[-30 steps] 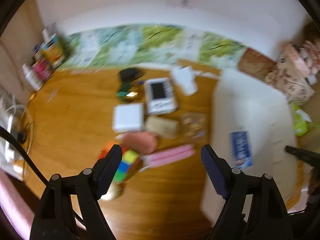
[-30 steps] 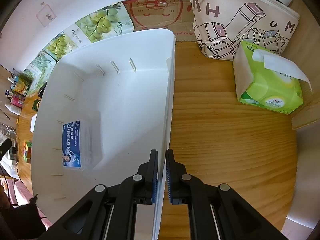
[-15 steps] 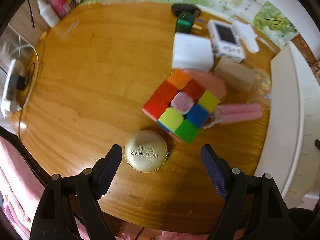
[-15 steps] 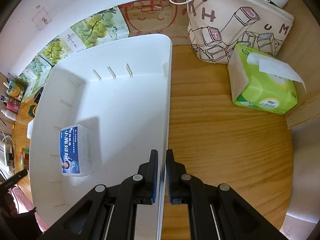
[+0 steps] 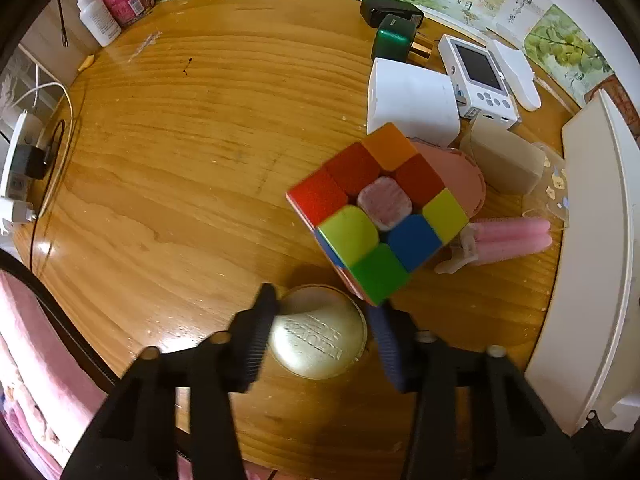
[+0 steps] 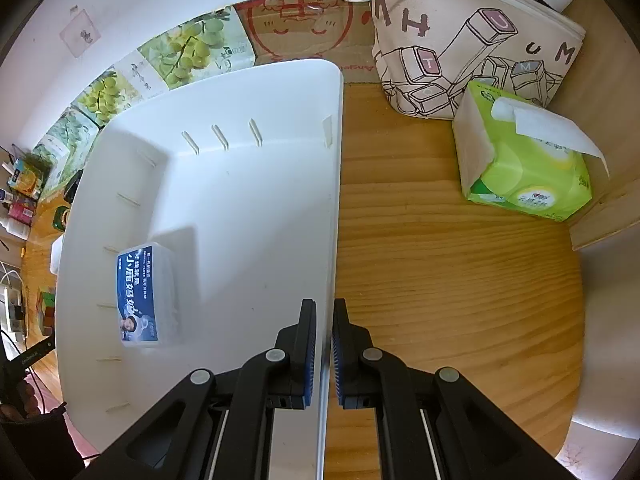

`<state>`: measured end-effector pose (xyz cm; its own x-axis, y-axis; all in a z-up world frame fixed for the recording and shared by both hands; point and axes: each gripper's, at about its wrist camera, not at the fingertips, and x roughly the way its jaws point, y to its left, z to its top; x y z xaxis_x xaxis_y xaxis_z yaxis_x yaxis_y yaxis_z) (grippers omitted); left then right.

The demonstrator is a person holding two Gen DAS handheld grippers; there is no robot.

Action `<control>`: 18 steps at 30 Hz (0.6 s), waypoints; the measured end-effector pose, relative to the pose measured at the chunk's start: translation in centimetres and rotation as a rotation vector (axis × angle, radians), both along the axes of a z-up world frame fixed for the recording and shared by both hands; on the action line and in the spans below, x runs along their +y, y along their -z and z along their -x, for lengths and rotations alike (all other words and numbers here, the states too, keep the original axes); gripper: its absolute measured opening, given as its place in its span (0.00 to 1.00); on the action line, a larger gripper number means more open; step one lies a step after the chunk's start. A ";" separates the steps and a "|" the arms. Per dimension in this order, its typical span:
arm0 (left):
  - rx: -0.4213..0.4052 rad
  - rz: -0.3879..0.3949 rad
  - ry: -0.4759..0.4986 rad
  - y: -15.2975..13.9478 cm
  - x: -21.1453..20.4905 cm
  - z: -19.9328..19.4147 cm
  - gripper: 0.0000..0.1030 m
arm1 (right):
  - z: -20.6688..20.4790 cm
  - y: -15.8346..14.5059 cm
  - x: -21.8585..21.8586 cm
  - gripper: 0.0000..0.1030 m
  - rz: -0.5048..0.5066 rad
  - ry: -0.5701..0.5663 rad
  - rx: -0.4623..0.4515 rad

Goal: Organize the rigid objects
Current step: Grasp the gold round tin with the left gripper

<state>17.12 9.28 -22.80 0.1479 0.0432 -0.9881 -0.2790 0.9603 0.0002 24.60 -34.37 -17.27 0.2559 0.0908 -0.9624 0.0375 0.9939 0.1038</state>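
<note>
A round gold tin (image 5: 318, 336) lies on the wooden table, touching the lower corner of a multicoloured puzzle cube (image 5: 380, 208). My left gripper (image 5: 320, 304) points straight down over the tin. Its jaws are closing, and both pads meet the tin's sides. In the right wrist view, my right gripper (image 6: 324, 308) is shut on the right wall of the white bin (image 6: 240, 184). A clear box with a blue label (image 6: 142, 294) lies inside the bin. The bin's rim (image 5: 592, 240) shows at the right of the left wrist view.
Behind the cube lie a white box (image 5: 412, 100), a white handheld device (image 5: 478, 76), a beige block (image 5: 504, 160), a pink round item (image 5: 464, 176) and a pink comb-like piece (image 5: 508, 236). Right of the bin stand a green tissue pack (image 6: 520, 160) and a canvas bag (image 6: 472, 40).
My left gripper came down from high above the table to the gold tin, and its jaws went from wide apart to closed around it. The right gripper kept still on the bin wall.
</note>
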 end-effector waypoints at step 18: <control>0.006 0.068 -0.058 -1.3 2.6 -0.6 0.07 | 0.0 0.1 0.0 0.08 -0.001 -0.003 -0.002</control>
<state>17.73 11.83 -21.50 0.1407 -0.0156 -0.9899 -0.3343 0.9404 -0.0623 24.58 -34.40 -17.36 0.2576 0.0925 -0.9618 0.0340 0.9939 0.1047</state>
